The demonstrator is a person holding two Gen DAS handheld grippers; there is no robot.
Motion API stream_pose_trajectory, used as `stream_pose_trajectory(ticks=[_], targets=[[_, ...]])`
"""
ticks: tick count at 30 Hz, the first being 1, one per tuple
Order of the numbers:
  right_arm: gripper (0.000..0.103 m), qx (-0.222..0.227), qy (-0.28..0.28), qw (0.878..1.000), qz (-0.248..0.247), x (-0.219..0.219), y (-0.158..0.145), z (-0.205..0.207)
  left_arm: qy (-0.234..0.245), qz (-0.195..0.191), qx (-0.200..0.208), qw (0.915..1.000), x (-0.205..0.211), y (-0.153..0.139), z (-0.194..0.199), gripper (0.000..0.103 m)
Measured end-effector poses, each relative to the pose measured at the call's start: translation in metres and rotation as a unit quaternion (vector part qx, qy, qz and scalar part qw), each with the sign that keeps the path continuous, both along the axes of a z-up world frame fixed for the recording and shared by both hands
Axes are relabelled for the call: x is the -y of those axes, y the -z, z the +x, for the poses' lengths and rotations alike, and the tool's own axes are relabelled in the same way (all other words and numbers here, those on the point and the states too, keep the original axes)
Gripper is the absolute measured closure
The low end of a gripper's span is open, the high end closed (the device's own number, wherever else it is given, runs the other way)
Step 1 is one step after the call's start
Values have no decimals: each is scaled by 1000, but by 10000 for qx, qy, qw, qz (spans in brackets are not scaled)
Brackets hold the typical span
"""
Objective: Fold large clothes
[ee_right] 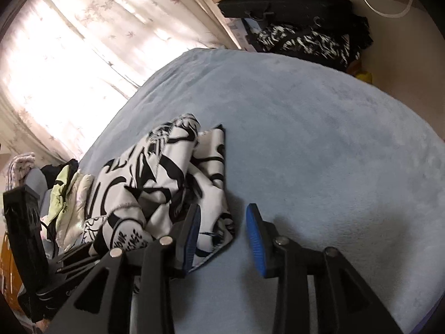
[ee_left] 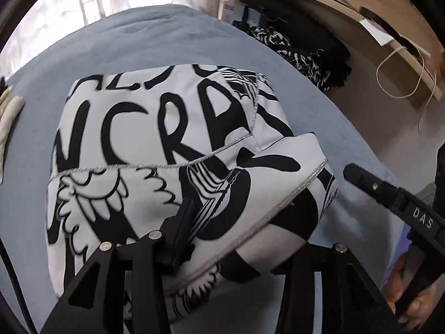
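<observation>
- A white garment point(ee_left: 155, 150) printed with black lettering and drawings is seen lying folded on a light blue blanket point(ee_left: 172, 36) that covers the bed; grey stitched hems run across its top layers.
- In the right wrist view the same garment point(ee_right: 167, 183) lies bunched to the left of the gripper, on the blanket point(ee_right: 319, 139).
- The left gripper point(ee_left: 250, 217) is seen above the near part of the garment. Only its left finger point(ee_left: 182, 231) is clearly seen; the right one is hidden low in the frame. The jaws are parted and no cloth is pinched between them.
- The right gripper point(ee_right: 225, 239) is seen with its blue pads apart, at a moderate gap. The left pad point(ee_right: 192, 239) lies over the garment's near corner; the right pad point(ee_right: 256, 239) is over bare blanket. Nothing is clamped.
- A pile of other clothes point(ee_right: 66, 189) is noted at the left bed edge.
- A patterned black-and-white heap point(ee_right: 306, 41) is noted on the floor beyond the bed.
</observation>
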State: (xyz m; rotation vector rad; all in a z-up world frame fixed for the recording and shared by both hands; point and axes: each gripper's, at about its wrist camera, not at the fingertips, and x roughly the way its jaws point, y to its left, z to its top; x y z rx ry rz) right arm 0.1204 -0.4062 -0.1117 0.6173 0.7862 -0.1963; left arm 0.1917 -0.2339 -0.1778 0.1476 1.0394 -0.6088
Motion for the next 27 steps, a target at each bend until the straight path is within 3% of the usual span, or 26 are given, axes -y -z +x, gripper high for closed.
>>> stream_pose_trajectory(ticks=[4, 7, 9, 11, 14, 18, 21, 24, 25, 27], targets=[[69, 85, -372, 9993, 21, -11, -16, 7, 27, 181, 211, 9996, 0, -2, -8, 59], [68, 107, -659, 9973, 311, -16, -20, 14, 142, 745, 328, 9966, 20, 9, -14, 58], [56, 53, -860, 9940, 671, -18, -18, 21, 434, 1045, 425, 9927, 31, 11, -26, 43], [52, -12, -1023, 9902, 954, -21, -13, 28, 611, 980, 504, 9920, 31, 9, -39, 34], [52, -226, -1304, 9848, 1124, -27, -2, 40, 661, 881, 542, 9924, 24, 5, -50, 33], [52, -470, -1538, 9781, 1319, -32, 15, 56, 612, 372, 151, 9973, -6, -9, -52, 33], [52, -547, -1704, 9730, 1459, -37, 24, 64, 441, 43, -24, 9990, -39, -29, -45, 33], [53, -581, -1782, 9716, 1444, -42, 29, 71, 60, -169, 133, 9998, -72, -47, -29, 33], [55, -560, -1774, 9718, 1448, -42, 30, 72, -125, -209, 245, 9994, -87, -52, -22, 33], [71, -567, -1770, 9739, 1301, -43, 30, 74, -385, -108, 280, 9988, -108, -49, -5, 33]])
